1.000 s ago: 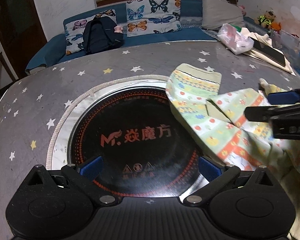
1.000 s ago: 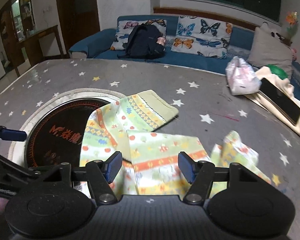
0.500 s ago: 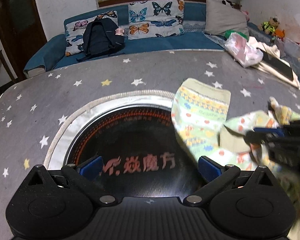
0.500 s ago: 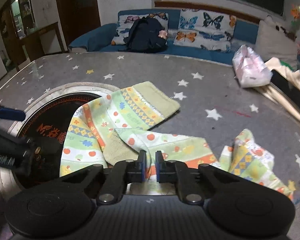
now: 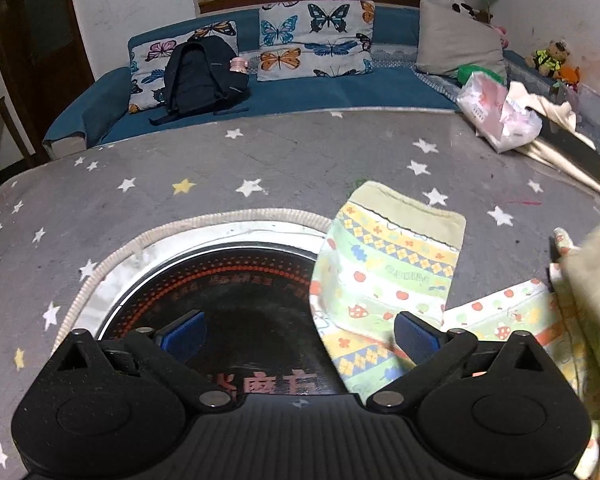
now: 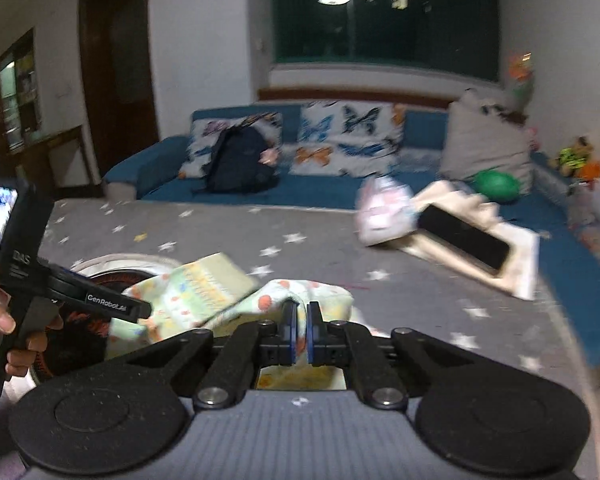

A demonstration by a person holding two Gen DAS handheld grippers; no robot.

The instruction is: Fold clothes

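While the right tool (image 6: 300, 330) is clamped on a raised bit of the patterned garment (image 5: 388, 276), rest draped over worktop (image 5: 220, 160) & hob ring, and the left tool (image 5: 300, 336) hangs wide apart w/ nothing, the thin pinch could slip.

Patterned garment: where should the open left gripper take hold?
On the patterned garment, take the flat near-left edge over the black hotplate. Bring the left gripper forward, low, from the hotplate side; that single layer lies nearest its fingers.
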